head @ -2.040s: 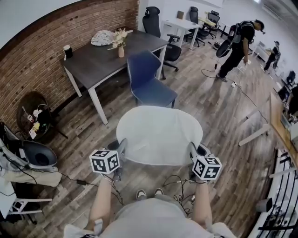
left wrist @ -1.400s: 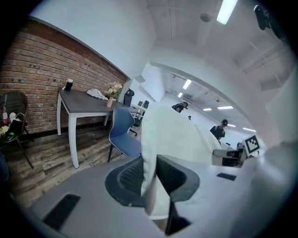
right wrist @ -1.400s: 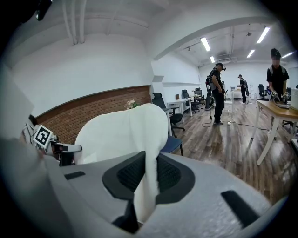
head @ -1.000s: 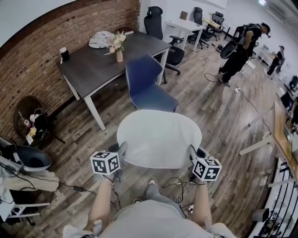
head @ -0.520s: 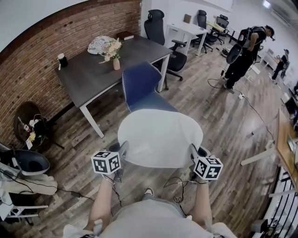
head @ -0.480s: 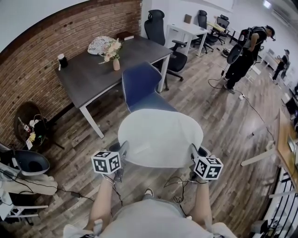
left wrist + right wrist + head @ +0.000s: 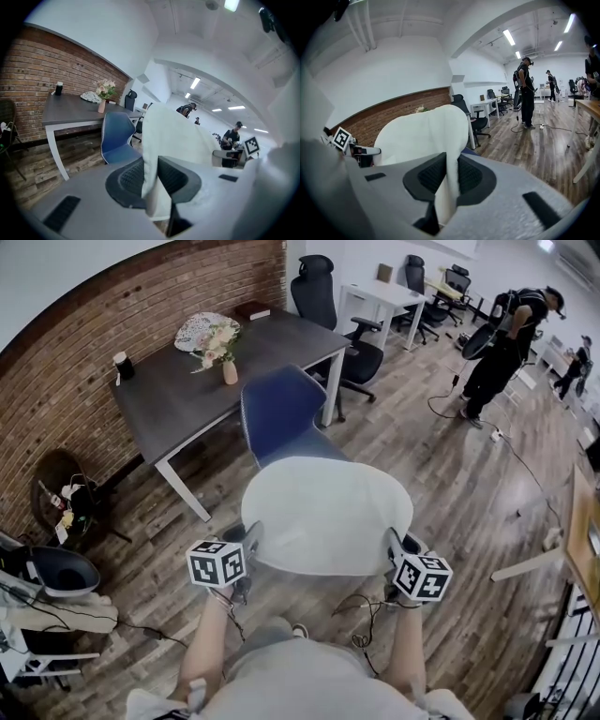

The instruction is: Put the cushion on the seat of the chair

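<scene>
Left fingers: the ribbed pads [image 7: 130, 176] of the left gripper [image 7: 246, 538] are clenched on the left edge of the cushion [image 7: 325, 512], with white fabric pinched between them.
Right fingers: the right gripper [image 7: 392, 546] grasps the opposite edge the same way, and a fold of the cover hangs down through its jaws.
Cushion: pale and rounded, it hangs spread between the two grippers, clear of the floor [image 7: 441, 474]. Its far edge overlaps the near part of the chair in the head view.
Chair: the blue chair [image 7: 277, 409] stands just beyond the cushion, its backrest [image 7: 272, 401] toward the grey table [image 7: 187, 381]. Most of the seat [image 7: 117, 152] is hidden from the head view behind the cushion.
Step in hand: carrying the cushion to the chair, by my reading; it is not yet on the seat.
Doing it well: hold both grips equally firm so neither edge slips, keep the cushion level, and bring it over the seat until its far edge nears the backrest. Then lower both sides together.
Release: let go only once the seat bears the cushion flat.
Risk: a thin pinch of fabric may pull free, and a one-sided drop would leave the cushion skewed or sliding off the front.
Surroundings: a vase [image 7: 230, 371] of flowers stands on the table, well apart from the path.
</scene>
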`<state>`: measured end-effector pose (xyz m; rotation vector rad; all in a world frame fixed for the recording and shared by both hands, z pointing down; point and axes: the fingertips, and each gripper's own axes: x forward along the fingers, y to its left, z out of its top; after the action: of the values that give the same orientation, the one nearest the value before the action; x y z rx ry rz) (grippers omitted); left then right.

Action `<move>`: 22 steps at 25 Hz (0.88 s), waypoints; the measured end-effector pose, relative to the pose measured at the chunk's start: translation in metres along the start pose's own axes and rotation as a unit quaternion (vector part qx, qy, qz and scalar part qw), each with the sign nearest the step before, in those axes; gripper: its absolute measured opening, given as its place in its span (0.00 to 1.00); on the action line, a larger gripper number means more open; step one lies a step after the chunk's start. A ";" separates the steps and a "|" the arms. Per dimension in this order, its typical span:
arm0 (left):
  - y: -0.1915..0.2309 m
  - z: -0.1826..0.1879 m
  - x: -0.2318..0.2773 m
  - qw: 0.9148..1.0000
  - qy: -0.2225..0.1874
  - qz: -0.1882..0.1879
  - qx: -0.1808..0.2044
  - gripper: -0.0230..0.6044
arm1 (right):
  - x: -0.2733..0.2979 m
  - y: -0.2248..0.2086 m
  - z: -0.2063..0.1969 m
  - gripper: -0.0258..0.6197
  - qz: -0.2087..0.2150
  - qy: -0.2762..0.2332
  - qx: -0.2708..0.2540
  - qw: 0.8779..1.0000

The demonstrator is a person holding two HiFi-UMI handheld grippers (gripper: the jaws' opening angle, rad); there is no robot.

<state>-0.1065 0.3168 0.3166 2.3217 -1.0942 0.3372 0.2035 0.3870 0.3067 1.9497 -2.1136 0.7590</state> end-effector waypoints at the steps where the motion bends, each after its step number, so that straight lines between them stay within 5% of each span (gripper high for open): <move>1: 0.000 -0.001 0.004 1.000 0.003 0.001 0.000 0.14 | 0.002 -0.003 -0.001 0.13 0.000 0.002 0.002 1.000; 11: 0.013 0.010 0.047 1.000 0.021 -0.002 -0.006 0.14 | 0.042 -0.025 0.009 0.13 -0.006 0.018 0.011 1.000; 22: 0.052 0.085 0.131 1.000 0.012 -0.026 0.012 0.15 | 0.122 -0.042 0.073 0.13 -0.019 -0.003 0.012 1.000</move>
<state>-0.0635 0.1579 0.3242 2.3574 -1.0210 0.3585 0.2434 0.2443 0.3092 2.0006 -2.0747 0.7767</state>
